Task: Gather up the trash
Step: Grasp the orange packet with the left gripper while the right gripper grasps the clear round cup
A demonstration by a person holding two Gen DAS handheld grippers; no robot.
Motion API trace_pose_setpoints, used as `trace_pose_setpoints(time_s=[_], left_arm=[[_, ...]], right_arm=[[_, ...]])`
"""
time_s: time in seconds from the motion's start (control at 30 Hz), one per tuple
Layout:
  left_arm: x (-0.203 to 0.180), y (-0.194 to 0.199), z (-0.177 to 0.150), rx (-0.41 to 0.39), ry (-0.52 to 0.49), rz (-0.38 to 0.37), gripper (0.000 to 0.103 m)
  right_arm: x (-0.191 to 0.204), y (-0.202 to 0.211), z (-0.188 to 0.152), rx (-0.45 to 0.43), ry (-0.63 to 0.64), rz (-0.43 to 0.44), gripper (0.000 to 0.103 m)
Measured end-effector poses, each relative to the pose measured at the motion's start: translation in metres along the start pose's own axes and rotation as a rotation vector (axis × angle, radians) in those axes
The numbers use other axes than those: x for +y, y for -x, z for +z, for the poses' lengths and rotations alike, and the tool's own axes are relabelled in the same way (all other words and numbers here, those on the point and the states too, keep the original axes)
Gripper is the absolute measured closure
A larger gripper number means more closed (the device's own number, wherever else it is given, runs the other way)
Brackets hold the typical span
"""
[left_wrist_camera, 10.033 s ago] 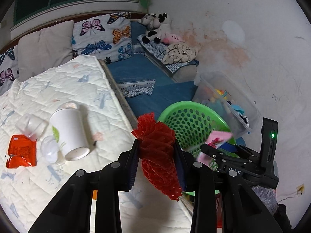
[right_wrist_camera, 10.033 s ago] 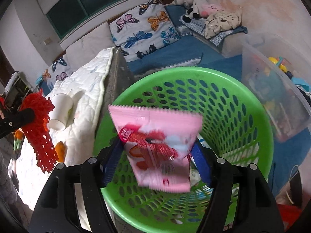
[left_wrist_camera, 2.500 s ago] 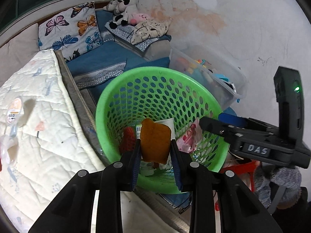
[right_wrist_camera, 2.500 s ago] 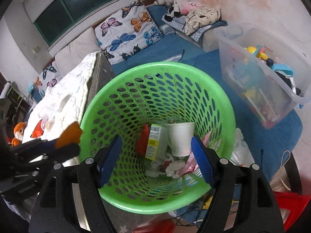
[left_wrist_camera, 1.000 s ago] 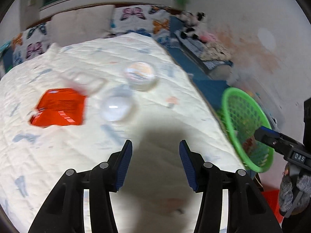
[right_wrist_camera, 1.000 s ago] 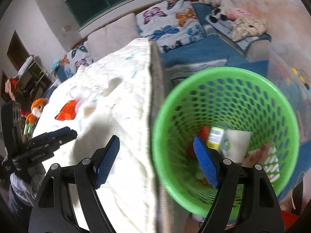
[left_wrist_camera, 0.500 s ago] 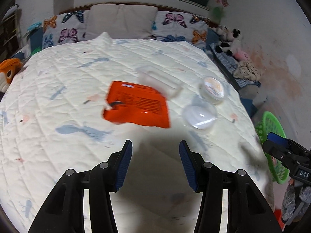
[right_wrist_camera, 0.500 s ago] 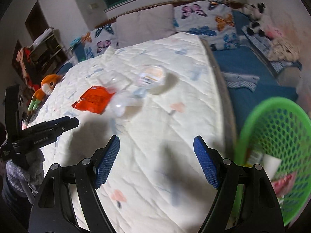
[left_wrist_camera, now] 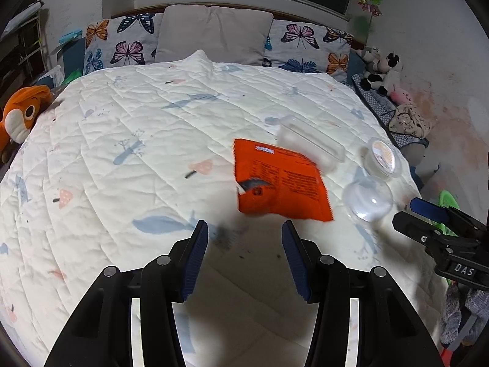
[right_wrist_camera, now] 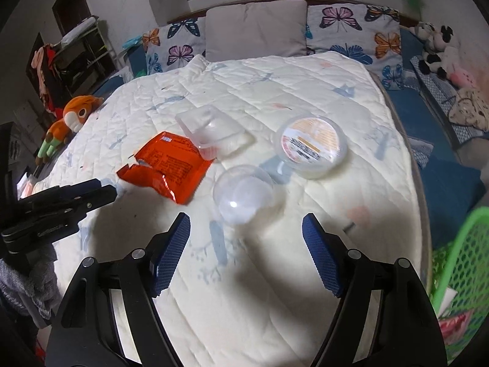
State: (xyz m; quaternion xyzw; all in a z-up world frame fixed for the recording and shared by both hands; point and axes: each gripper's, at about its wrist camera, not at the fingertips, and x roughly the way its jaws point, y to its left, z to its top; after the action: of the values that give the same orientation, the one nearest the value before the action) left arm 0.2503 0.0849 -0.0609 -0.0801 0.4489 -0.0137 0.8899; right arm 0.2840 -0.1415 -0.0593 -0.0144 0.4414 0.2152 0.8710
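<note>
Left wrist view: the left gripper (left_wrist_camera: pixel 244 255) is spread apart and empty above the quilted bed (left_wrist_camera: pixel 122 159). Just beyond lies a flat, crinkly orange wrapper (left_wrist_camera: pixel 279 183), its long side running near to far.

Right wrist view: the right gripper (right_wrist_camera: pixel 246 252), empty, has just been closing a little. A clear round dome lid (right_wrist_camera: pixel 243 194) lies just ahead. The green holey basket (right_wrist_camera: pixel 461 263) at right holds trash.

The green basket (right_wrist_camera: pixel 458 263) is running off the right wrist view's right edge, only part of its rim and wall showing; in the left wrist view it is mostly hiding behind the right tool (left_wrist_camera: pixel 428 214). The print on the orange wrapper (left_wrist_camera: pixel 281 183) is staying too blurred to read. The clear tray (left_wrist_camera: pixel 308 145) is smearing with motion. The orange plush toy (left_wrist_camera: pixel 21 113) is being cut by the left edge.
</note>
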Motion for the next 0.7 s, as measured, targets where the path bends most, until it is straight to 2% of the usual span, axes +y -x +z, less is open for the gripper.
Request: trace_pose_setpoints(time_s=[0.27, 0.43, 0.7], left_arm=[[0.011, -0.017, 0.019, 0.003, 0.003, -0.007, 0.052], [0.012, -0.025, 0.032, 0.001, 0.003, -0.039, 0.052], [0.011, -0.055, 0.049, 0.038, 0.007, -0.075, 0.051]], right_arm=[[0.005, -0.029, 0.009, 0.03, 0.021, -0.031, 0.032], [0.002, -0.04, 0.009, 0.049, 0.012, -0.031, 0.038], [0.0, -0.043, 0.009, 0.049, 0.02, -0.037, 0.044]])
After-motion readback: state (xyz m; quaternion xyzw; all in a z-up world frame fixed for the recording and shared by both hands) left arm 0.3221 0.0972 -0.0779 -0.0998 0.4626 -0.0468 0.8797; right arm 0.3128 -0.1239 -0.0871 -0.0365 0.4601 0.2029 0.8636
